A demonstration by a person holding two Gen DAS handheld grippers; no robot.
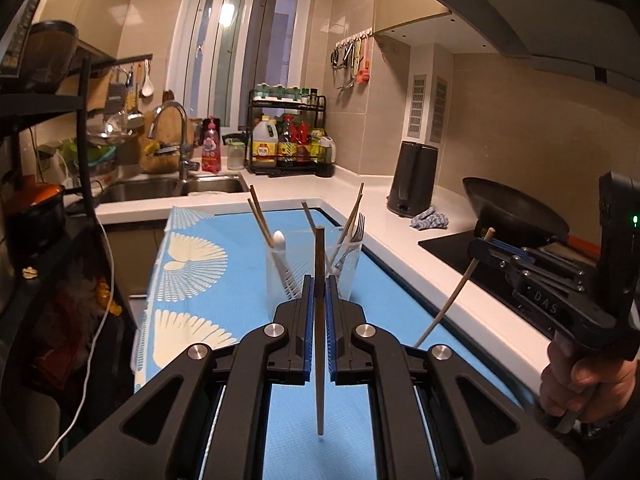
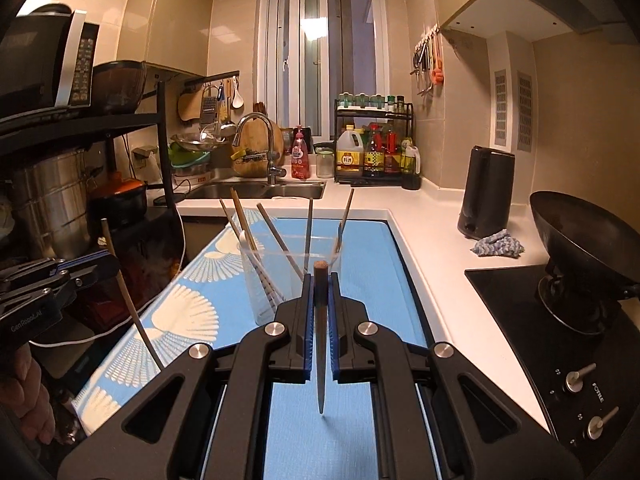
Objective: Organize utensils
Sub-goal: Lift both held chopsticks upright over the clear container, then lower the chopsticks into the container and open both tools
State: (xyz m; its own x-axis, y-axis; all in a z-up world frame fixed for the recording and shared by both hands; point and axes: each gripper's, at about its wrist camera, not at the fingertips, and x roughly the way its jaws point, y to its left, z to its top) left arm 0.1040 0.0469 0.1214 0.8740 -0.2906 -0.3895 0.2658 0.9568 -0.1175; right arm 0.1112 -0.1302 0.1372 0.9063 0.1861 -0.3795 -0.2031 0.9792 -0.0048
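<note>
While each tool pinches one chopstick, left tool [image 1: 319,280] and right tool [image 2: 320,284], a tilted tip could miss the glass cup [image 1: 314,264]; knocking it over.

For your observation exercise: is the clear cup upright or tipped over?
Upright. The clear cup stands on the blue mat, open end up, with chopsticks and a fork leaning inside.

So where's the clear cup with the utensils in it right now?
The clear cup stands on the blue mat, straight ahead of both grippers in both wrist views, with the sink behind it.
</note>
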